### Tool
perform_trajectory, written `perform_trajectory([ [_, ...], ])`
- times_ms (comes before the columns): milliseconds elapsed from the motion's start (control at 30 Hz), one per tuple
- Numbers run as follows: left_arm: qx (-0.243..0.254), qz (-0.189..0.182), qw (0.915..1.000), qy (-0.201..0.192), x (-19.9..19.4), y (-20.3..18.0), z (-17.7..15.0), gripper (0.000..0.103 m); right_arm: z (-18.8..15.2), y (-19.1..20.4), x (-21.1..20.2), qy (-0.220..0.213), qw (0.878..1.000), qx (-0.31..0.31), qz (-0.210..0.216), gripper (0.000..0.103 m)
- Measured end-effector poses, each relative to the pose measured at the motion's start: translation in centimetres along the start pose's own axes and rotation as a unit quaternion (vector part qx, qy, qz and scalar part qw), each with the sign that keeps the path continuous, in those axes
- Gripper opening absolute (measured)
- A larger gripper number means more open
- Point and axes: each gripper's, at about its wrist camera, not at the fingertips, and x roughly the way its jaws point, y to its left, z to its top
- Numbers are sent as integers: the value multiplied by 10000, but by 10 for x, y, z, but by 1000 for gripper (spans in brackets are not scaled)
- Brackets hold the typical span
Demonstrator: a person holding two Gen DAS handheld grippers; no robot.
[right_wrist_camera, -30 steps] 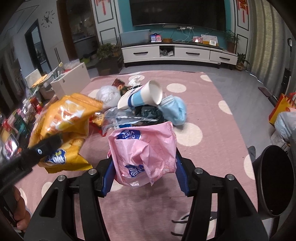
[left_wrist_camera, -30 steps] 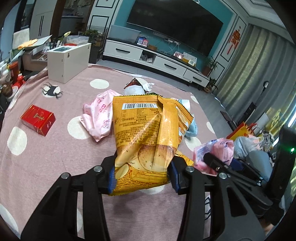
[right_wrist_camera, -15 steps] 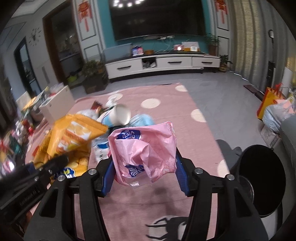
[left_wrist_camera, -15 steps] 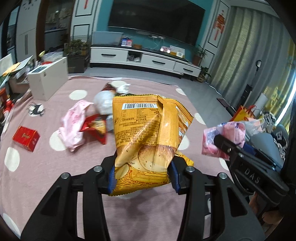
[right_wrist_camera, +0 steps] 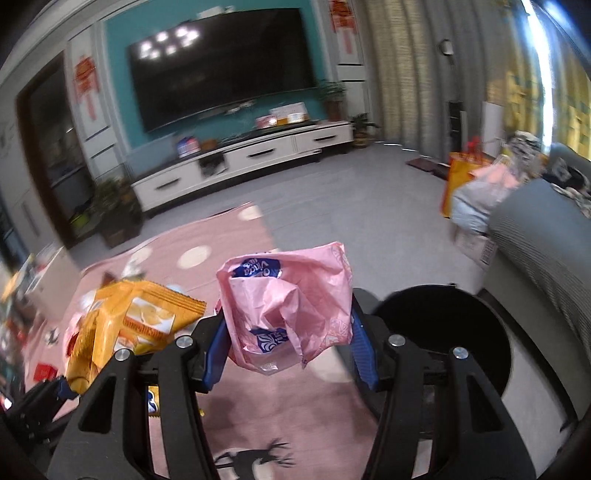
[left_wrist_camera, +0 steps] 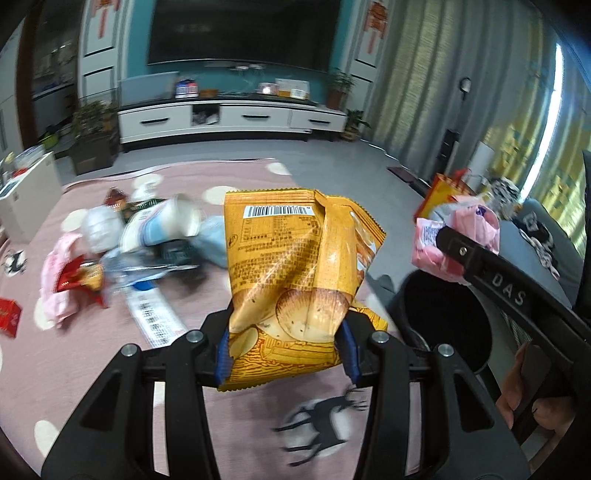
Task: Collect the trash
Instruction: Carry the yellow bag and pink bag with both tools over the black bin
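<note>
Pink dotted rug under scattered litter.

Crumpled orange chip bag upright; pink wrapper bunched, both held aloft.

Home living rm: big TV on teal wall w/ white cabinet below it, pink dotted rug in front, curtains right of TV.

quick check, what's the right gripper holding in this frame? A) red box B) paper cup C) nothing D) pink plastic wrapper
D: the right gripper is shut on the crumpled pink plastic wrapper, blue pads pressing both its sides; the left wrist view also shows that wrapper in its fingers near the black trash bin.
</note>
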Motion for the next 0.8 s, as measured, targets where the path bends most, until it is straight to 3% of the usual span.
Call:
perform_trajectory([
  [367,685,-629,9952,298,29,-89,-2,47,3,-80,-7,-124,9936,860,-722,57],
  [800,1147,-1222,9810,977,86,-162,-17,47,-17,-163,4,251,9754,1786,-1270,57],
])
